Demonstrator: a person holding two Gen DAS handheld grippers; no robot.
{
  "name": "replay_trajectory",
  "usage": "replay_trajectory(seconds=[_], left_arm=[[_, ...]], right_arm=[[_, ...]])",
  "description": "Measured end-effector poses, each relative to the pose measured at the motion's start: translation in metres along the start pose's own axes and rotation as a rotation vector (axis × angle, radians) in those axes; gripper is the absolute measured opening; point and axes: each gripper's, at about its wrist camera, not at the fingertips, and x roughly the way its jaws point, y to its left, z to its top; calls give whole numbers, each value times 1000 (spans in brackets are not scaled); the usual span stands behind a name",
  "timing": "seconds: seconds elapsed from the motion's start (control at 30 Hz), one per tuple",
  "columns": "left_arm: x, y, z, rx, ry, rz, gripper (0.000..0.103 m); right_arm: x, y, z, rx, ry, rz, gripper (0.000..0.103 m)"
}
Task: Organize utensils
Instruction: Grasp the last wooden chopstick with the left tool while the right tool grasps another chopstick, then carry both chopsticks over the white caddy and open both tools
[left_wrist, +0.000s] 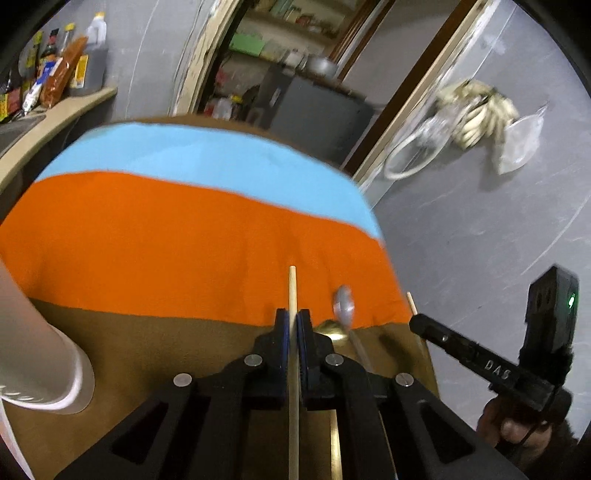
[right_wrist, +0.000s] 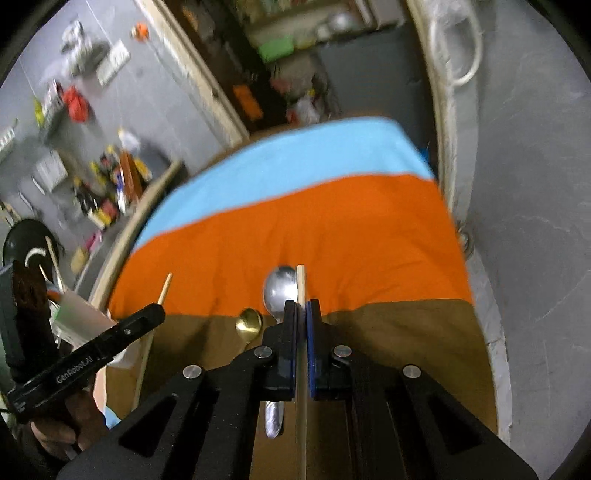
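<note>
The table is covered by an orange, blue and brown cloth; a white cup sits at 8 o'clock in the left view. The left gripper is clamped on one chopstick, the right gripper on another chopstick. Each stick's long axis runs along the jaws, tip toward 12 o'clock. A silver spoon and a gold spoon are left lying at the cloth's orange-brown border. Likely step: both sticks carried to the cup; they should be kept parallel, gripped firmly, and tipped end-down over the rim.
</note>
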Motion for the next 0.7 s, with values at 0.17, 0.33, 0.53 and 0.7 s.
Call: replay_trajectory(seconds=[0.17,0.33,0.53,0.7], left_arm=[[-42,-5,6,26,-103,-94,5],[-79,-6,17,77,-168,-160,5],[-125,14,38,81,-224,-172,5],[-171,45,63,80,-312,-129,5]], right_arm=[[-50,12,1,6,-171,6,4],[-88,49,7,-3,-313,52,4],[-109,118,17,-49,-434,163,4],[-101,175,22,-61,-488,267,4]])
